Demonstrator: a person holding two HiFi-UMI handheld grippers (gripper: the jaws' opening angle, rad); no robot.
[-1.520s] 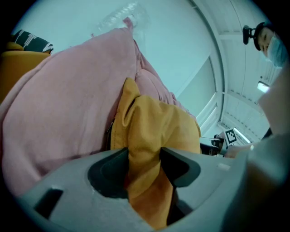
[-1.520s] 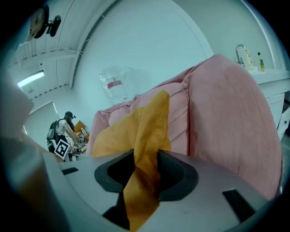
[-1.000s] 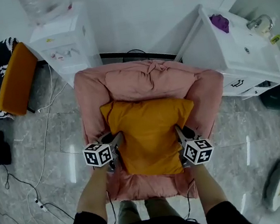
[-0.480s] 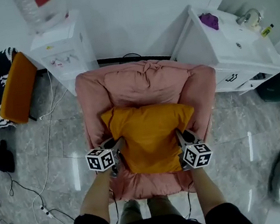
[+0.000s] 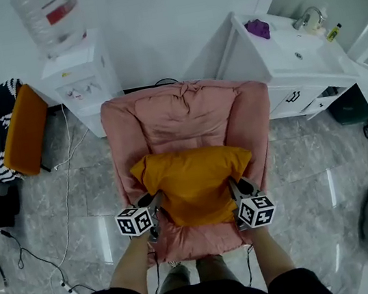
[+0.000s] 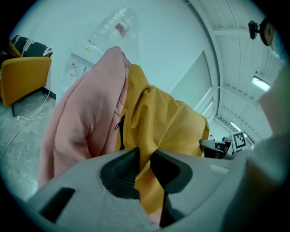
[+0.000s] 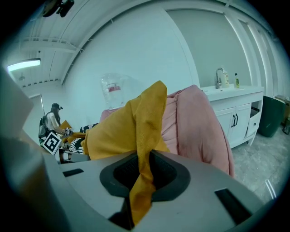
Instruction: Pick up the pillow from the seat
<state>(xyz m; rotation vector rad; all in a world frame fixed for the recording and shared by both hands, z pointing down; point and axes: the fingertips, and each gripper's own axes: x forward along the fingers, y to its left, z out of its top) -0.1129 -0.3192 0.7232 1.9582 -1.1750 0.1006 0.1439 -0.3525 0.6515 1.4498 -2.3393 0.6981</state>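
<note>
An orange pillow (image 5: pixel 193 183) hangs over the seat of a pink armchair (image 5: pixel 185 111), held by its two lower side edges. My left gripper (image 5: pixel 152 202) is shut on the pillow's left edge, and a fold of orange fabric (image 6: pixel 167 122) runs down between its jaws (image 6: pixel 144 165). My right gripper (image 5: pixel 238 188) holds the right edge. Its jaws are closing on a strip of orange fabric (image 7: pixel 136 122) that passes between them (image 7: pixel 144 174). The armchair's pink arm (image 6: pixel 86 122) shows beside the pillow.
A white water dispenser (image 5: pixel 83 76) with a bottle stands behind the chair at the left. At the right is a white sink cabinet (image 5: pixel 296 66). An orange chair (image 5: pixel 18 127) with striped cloth is at far left. Cables (image 5: pixel 60 197) trail over the grey tiled floor.
The pillow has come forward and up off the backrest, showing more of the pink back cushion. Both grippers have drawn slightly toward the person with the pillow's edges in them.
</note>
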